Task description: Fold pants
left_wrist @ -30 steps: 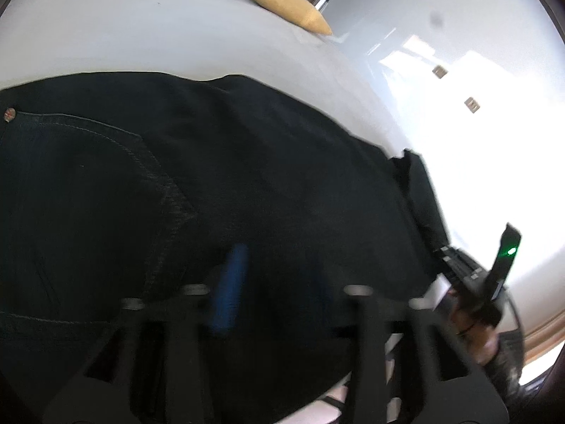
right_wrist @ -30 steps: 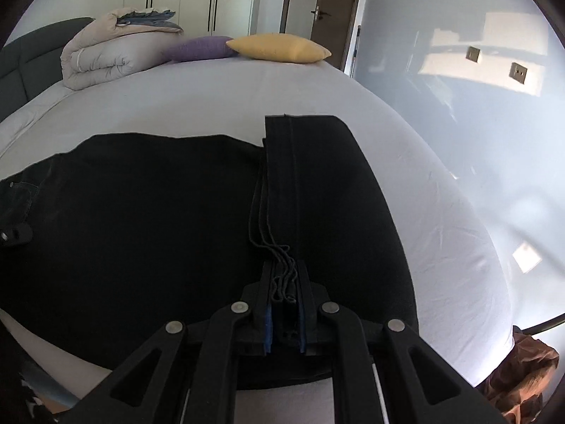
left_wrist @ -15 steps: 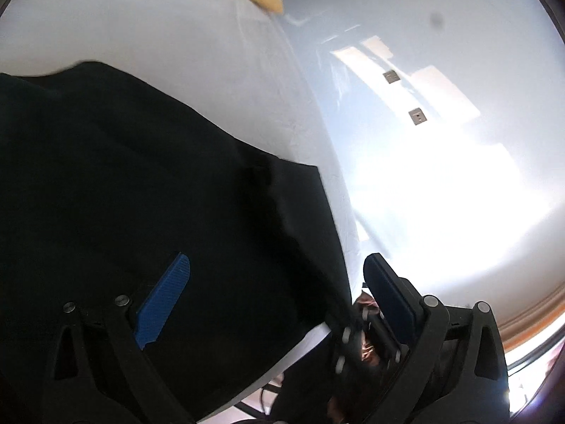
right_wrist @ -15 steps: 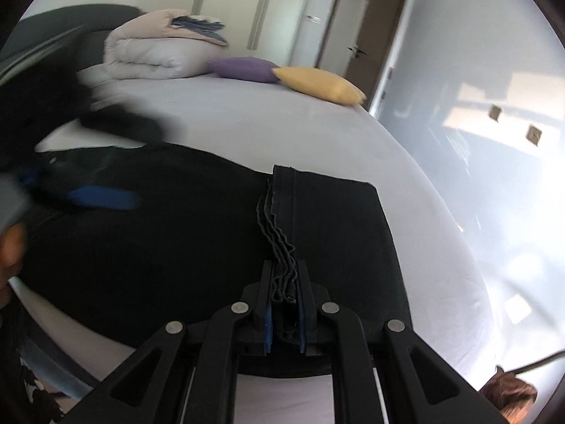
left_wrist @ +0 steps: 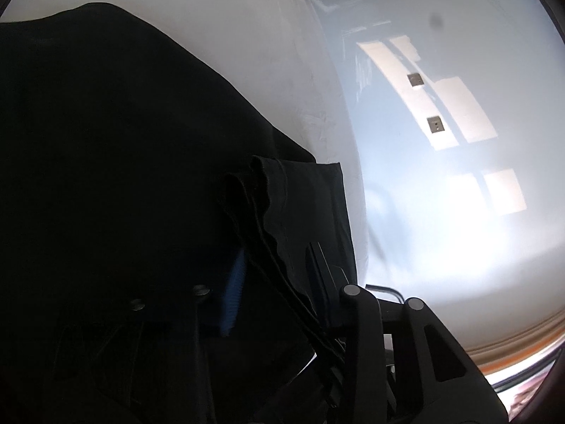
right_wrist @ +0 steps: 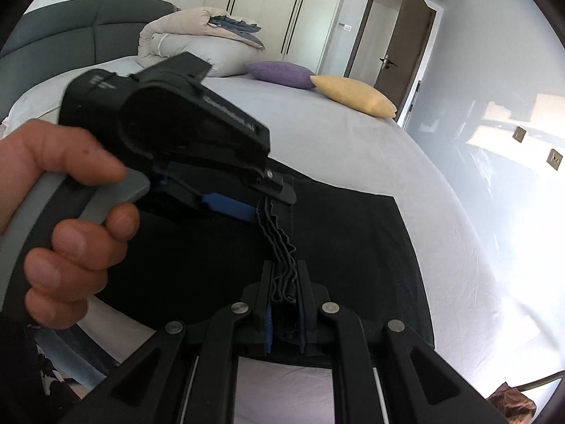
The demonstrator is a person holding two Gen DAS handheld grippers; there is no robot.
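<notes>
Black pants (right_wrist: 346,240) lie folded on the white bed (right_wrist: 353,148), the leg ends doubled over the rest. My right gripper (right_wrist: 284,304) is shut on the stacked hem edges at the near side. My left gripper (right_wrist: 272,205) comes in from the left in a hand, its jaws open around the same bunched hem a little farther along. In the left wrist view the pants (left_wrist: 123,176) fill the left side and the hem folds (left_wrist: 272,219) run between the left gripper's (left_wrist: 275,279) open blue-padded fingers (left_wrist: 231,296).
A folded duvet (right_wrist: 197,42), a purple pillow (right_wrist: 279,74) and a yellow pillow (right_wrist: 353,95) lie at the far end of the bed by the grey headboard (right_wrist: 70,35). A wall (left_wrist: 441,141) rises to the right. A door (right_wrist: 399,42) stands open.
My left gripper has swung from the waist end across to the hem beside my right gripper and closed in around the folds. My right gripper has kept its grip and tilted upward.
</notes>
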